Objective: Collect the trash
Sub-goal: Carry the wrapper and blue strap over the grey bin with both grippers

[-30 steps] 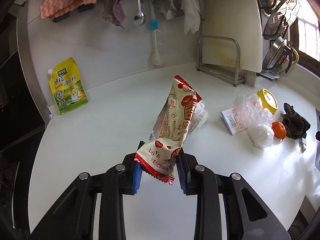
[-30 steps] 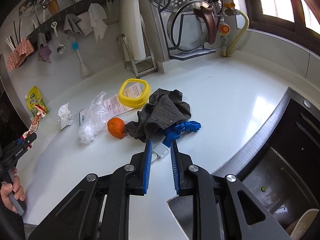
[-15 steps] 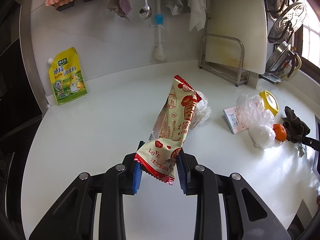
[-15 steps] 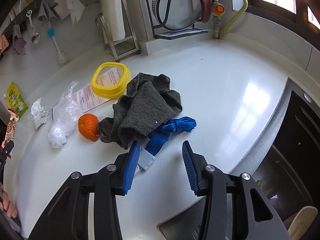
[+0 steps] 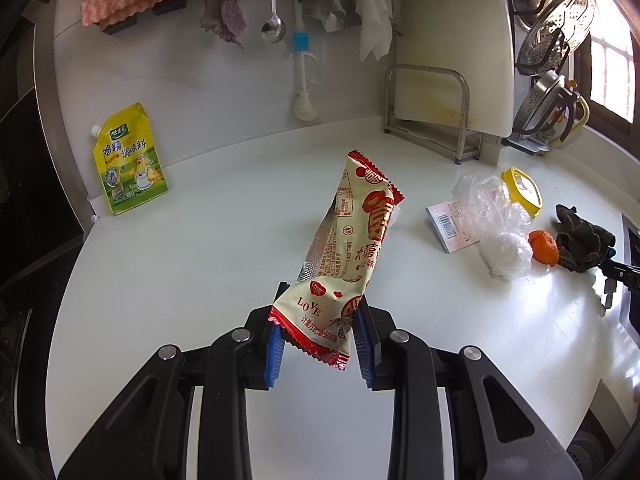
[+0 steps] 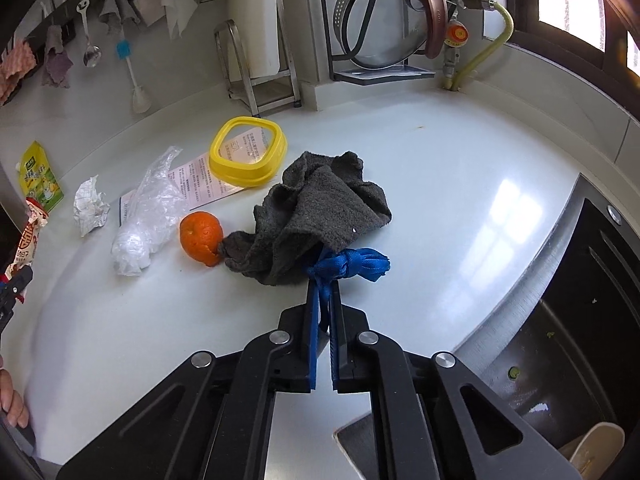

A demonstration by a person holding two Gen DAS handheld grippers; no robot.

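The left gripper (image 5: 318, 338) clamps a snack wrapper (image 5: 352, 240) above the counter (image 5: 200, 248). The right gripper (image 6: 324, 308) is pinched on a blue strap (image 6: 348, 266) at the near edge of a grey cloth (image 6: 316, 220), an orange (image 6: 201, 236) just left.

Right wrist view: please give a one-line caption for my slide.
Right claw shut on a blue strap beside a grey cloth and an orange peel on the white counter.

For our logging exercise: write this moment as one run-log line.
left gripper: shut on wrapper, held above counter | right gripper: shut on blue strap beside grey cloth | orange, plastic bag on counter
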